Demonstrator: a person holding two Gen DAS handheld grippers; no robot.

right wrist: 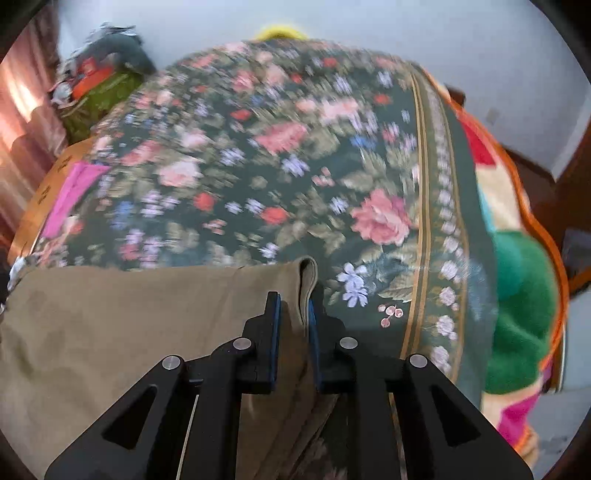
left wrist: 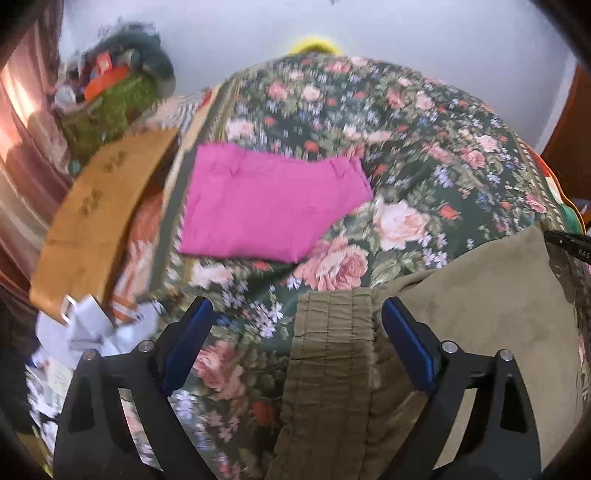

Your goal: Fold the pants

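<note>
On the dark green floral bedspread (left wrist: 424, 155), a folded bright pink cloth garment (left wrist: 273, 206) lies flat toward ten o'clock in the left wrist view, well apart from the olive-khaki cloth pants (left wrist: 480, 314). Beside the bed at nine o'clock stands a tan wooden board (left wrist: 99, 221), with crumpled white papers (left wrist: 92, 332) below it and a blurred heap of clutter (left wrist: 114, 77) at eleven o'clock. A multicoloured fleece blanket (right wrist: 517, 295) edges the bed at three o'clock in the right wrist view, under a pale wall (right wrist: 443, 33). The left gripper (left wrist: 297, 325) gapes wide, empty, straddling the gathered waistband. The right gripper (right wrist: 293, 314) pinches a folded pants edge. Motion blur smears the pattern.
</note>
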